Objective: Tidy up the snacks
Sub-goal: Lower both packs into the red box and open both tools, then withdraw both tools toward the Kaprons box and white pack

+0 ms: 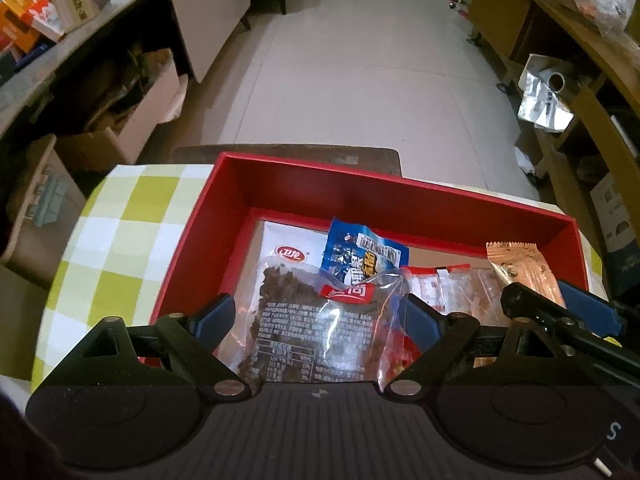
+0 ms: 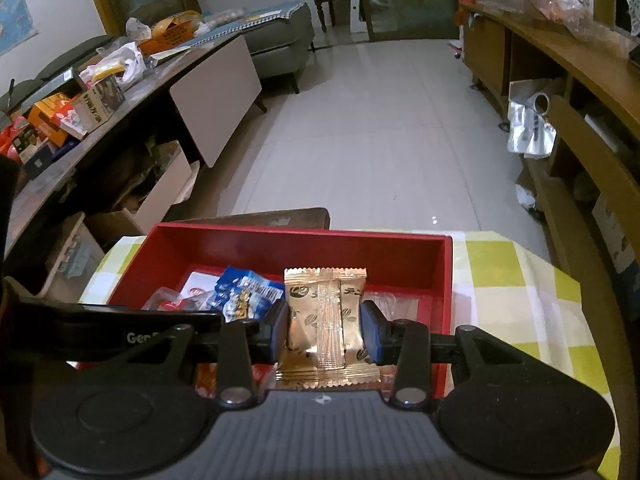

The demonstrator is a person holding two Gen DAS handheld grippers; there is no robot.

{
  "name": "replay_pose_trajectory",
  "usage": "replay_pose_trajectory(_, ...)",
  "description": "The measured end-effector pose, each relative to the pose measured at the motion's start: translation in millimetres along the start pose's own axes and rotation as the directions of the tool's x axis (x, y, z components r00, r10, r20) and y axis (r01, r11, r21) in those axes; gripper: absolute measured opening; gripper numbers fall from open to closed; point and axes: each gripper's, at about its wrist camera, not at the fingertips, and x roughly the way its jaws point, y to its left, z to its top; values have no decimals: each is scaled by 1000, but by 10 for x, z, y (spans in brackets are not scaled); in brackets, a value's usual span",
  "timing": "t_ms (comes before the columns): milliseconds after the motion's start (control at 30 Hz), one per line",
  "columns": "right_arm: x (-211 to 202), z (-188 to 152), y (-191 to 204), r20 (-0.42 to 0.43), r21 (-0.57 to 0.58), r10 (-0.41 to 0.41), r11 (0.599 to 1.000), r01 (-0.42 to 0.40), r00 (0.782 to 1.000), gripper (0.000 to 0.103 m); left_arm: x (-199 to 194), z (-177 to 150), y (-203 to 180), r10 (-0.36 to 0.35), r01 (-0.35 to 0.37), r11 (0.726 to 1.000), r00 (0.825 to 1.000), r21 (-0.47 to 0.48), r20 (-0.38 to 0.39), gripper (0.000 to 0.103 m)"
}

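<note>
We're mostly done: several packets already lie in the red box (image 2: 442,276), right tool (image 2: 325,322) clamped on the gold snack packet (image 2: 326,320) above it, left tool (image 1: 316,316) clamped wide on a clear bag of dark snacks (image 1: 304,320).

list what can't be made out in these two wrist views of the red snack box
- Left wrist view: near edge of the clear packet of dark snacks hidden behind the left gripper body.
- Right wrist view: near floor of the red cardboard box hidden by the right gripper and gold foil packet.
- Both: packet print too small.
</note>
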Motion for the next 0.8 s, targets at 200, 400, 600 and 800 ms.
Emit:
replay_pose_trajectory(200,56,23,58,4,-27,-9,1000,9,1000,51,159,7,46,0,-1,1000,999,-12,-34,95)
replay_pose_trajectory(400,-10,50,32,-1,5,35,999,-35,999,53,76,65,165,-24,23,998,999,-59,-28,94)
replay_pose_trajectory(600,-195,83,75,13,8,61,998,-61,998,53,-102,93,255,-30,29,996,1000,-84,-10,95)
replay_pose_trajectory(800,-419,97,139,19,14,69,998,-69,997,60,-325,14,333,-22,22,998,1000,-62,6,95)
